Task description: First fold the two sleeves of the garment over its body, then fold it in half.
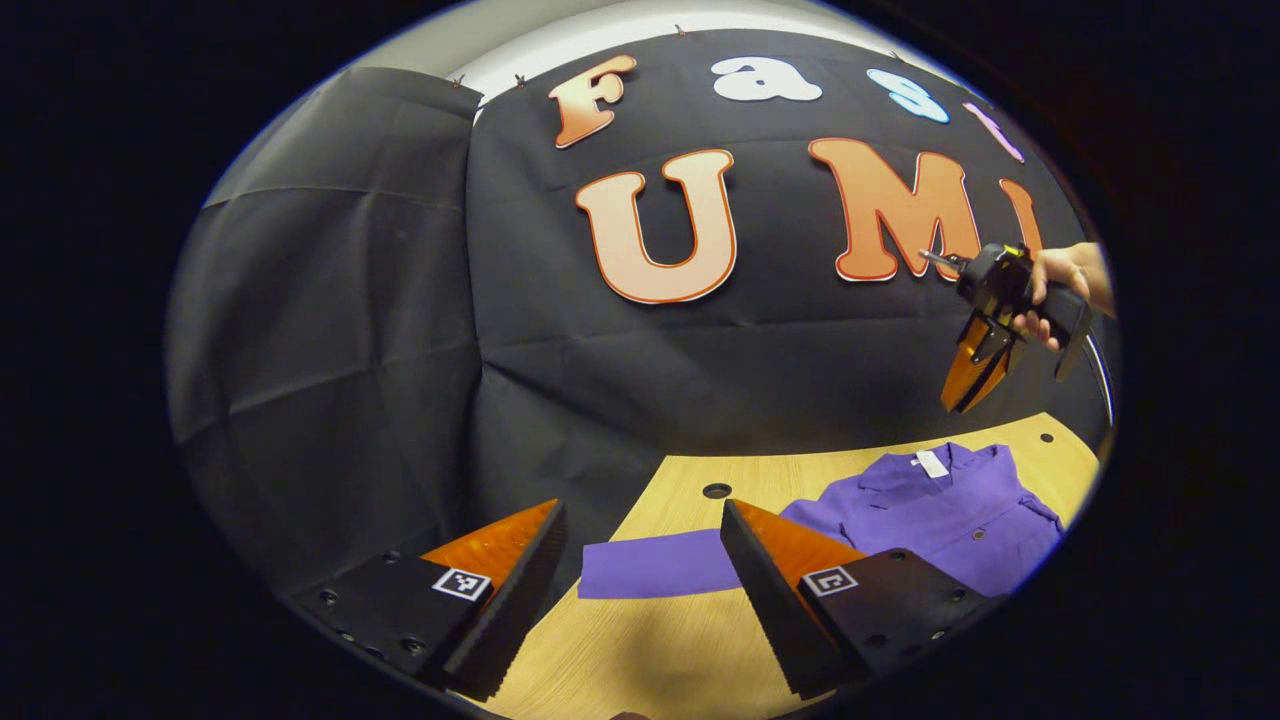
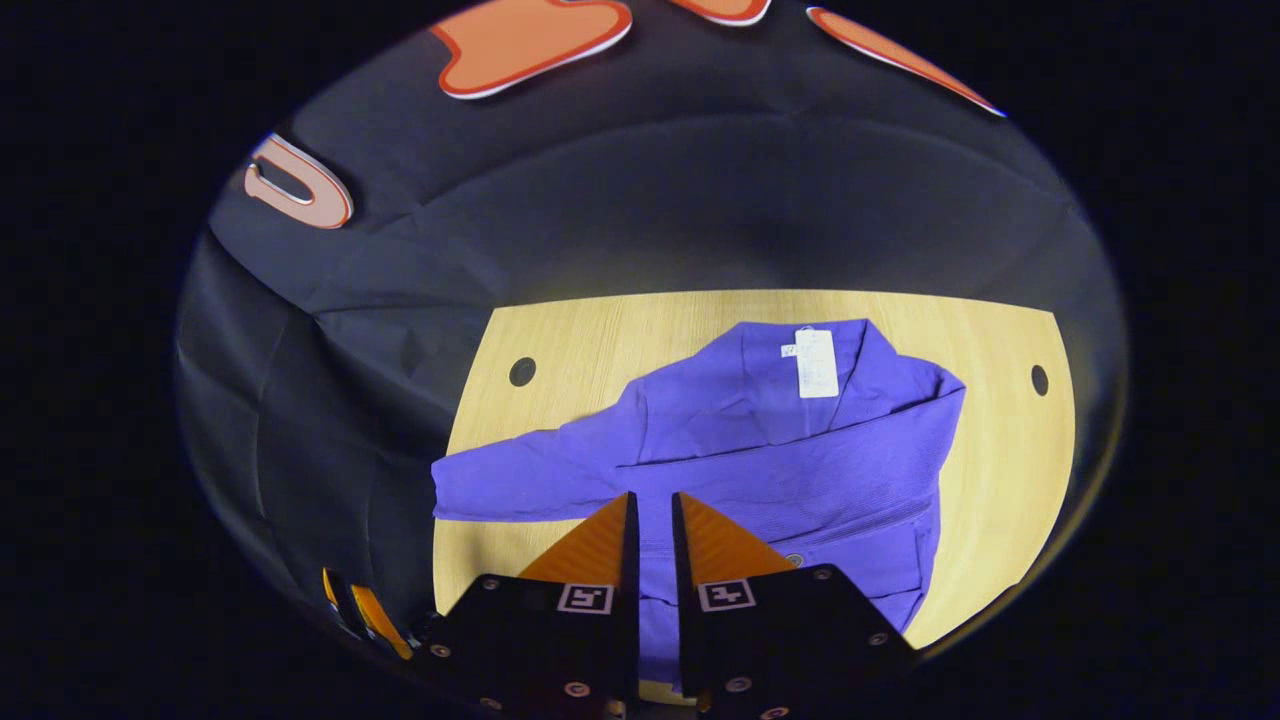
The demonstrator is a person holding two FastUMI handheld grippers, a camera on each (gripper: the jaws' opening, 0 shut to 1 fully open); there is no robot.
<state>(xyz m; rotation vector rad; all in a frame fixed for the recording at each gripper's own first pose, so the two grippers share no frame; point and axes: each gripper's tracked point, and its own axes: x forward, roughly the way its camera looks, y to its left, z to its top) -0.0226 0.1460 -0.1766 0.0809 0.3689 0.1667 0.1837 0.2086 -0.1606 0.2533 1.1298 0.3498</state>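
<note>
A purple long-sleeved garment [image 2: 780,440] lies flat on the wooden table [image 2: 1000,470], collar and white tag [image 2: 815,362] toward the wall. One sleeve is folded across its body [image 2: 800,480]. The other sleeve [image 1: 650,565] stretches out sideways over the table. My left gripper [image 1: 641,508] is open just above the table, with that sleeve's cuff end lying beyond and between its fingers, not gripped. My right gripper [image 2: 654,497] hovers above the garment's body, jaws together on nothing. In the left gripper view a hand holds the right gripper [image 1: 958,400] well above the garment [image 1: 950,510].
The black cloth wall stands close behind the table's far edge. The tabletop has round holes [image 2: 522,371] [image 2: 1039,380] [image 1: 716,490] near its back corners. The table's left edge [image 2: 445,560] runs close to the outstretched cuff. Bare wood shows on both sides of the garment.
</note>
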